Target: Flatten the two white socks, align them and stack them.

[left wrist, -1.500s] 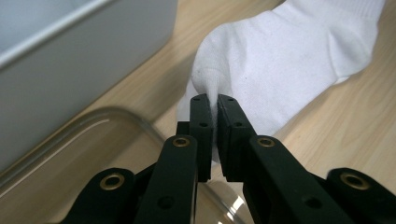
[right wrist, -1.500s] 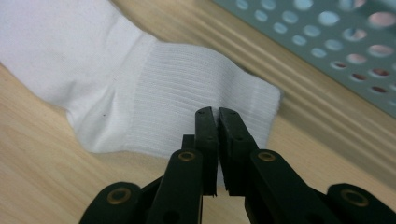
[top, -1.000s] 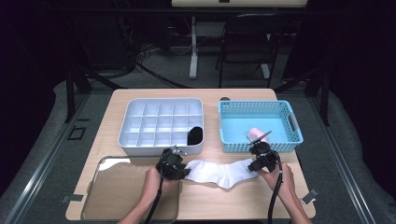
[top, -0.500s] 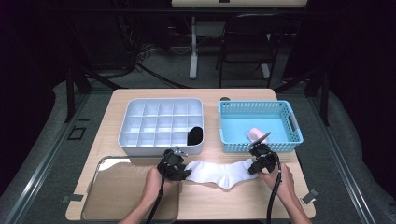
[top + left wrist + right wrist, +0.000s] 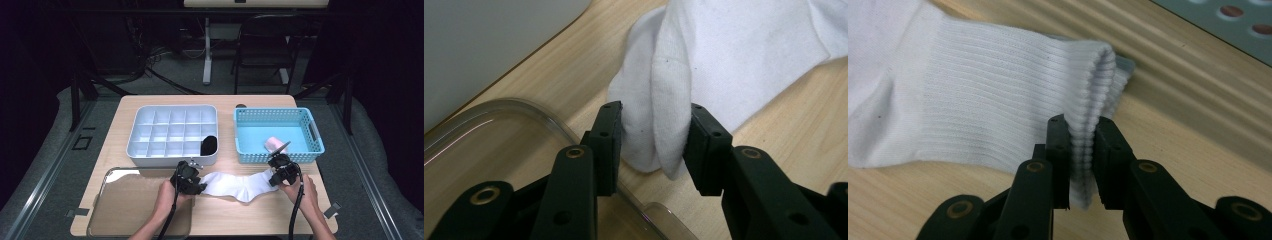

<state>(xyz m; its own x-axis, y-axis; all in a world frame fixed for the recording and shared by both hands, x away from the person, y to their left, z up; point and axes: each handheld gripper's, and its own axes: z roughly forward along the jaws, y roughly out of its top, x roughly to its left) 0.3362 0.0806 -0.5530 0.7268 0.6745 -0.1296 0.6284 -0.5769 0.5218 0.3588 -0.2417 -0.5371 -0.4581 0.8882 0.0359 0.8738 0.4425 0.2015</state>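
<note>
- White knit fabric is what both claws are set on: a white sock (image 5: 239, 185) lies stretched across the near part of the wooden surface (image 5: 260, 215), between the two hands.
- In the left gripper view, the toe end of the sock (image 5: 664, 100) is bunched between the jaws of the left claw (image 5: 653, 145); the pads are seen against the fabric on both sides, and the jaws have just been easing apart with the sock between them.
- In the right gripper view, the ribbed cuff of the sock (image 5: 998, 95) is pinched between the jaws of the right claw (image 5: 1082, 157), which have just been closing and are clamped on the folded edge.
- From the high view, the left claw (image 5: 196, 186) is seen at the left end of the sock and the right claw (image 5: 276, 176) at its right end, each held by a hand coming in from the near edge.
- Beside the left hand, a clear tray (image 5: 115, 200) lies at the near left corner of the surface; its rim is just beside the toe of the sock.
- Farther back on the left, a grey divided organiser box (image 5: 150, 131) is set, with a dark item (image 5: 209, 145) in one near-right compartment.
- Farther back on the right, a blue basket (image 5: 310, 131) is set, with a pink item (image 5: 273, 144) inside near its front wall.
</note>
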